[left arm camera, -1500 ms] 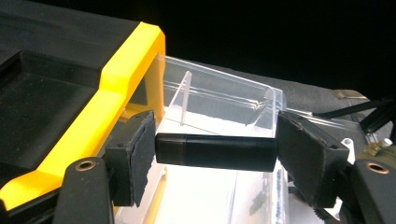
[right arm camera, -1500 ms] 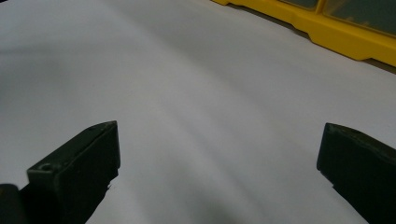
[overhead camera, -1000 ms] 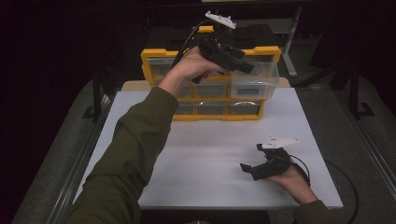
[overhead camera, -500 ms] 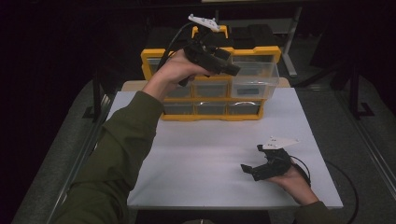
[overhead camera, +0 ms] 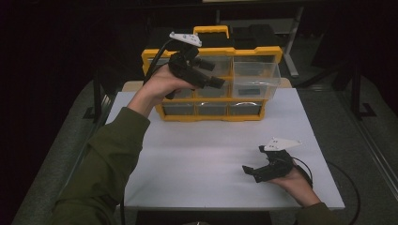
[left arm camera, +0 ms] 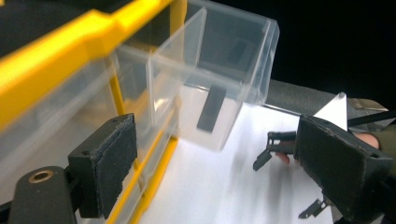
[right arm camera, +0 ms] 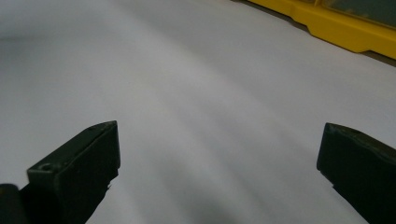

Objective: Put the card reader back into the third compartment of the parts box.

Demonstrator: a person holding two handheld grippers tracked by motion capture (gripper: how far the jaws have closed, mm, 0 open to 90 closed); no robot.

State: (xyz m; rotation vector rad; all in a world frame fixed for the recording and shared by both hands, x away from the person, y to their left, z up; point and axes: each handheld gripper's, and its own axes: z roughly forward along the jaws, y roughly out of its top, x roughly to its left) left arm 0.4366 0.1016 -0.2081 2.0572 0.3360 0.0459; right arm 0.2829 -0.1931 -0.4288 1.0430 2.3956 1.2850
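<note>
I see the left claw (overhead camera: 218, 83) has drifted leftward, jaws apart, empty; pulled-out clear drawer (overhead camera: 256, 79) just ahead holds, probably, a dark block (left arm camera: 211, 108). Right claw (overhead camera: 251, 172) rests spread on table (overhead camera: 197, 154).

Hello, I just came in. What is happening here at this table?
A person works at a white table with tongs in each hand. The left tongs are raised, open, in front of a yellow organizer box with clear plastic drawers. One clear drawer is pulled out, with a small black flat piece inside. The right tongs rest open near the table's front edge.
</note>
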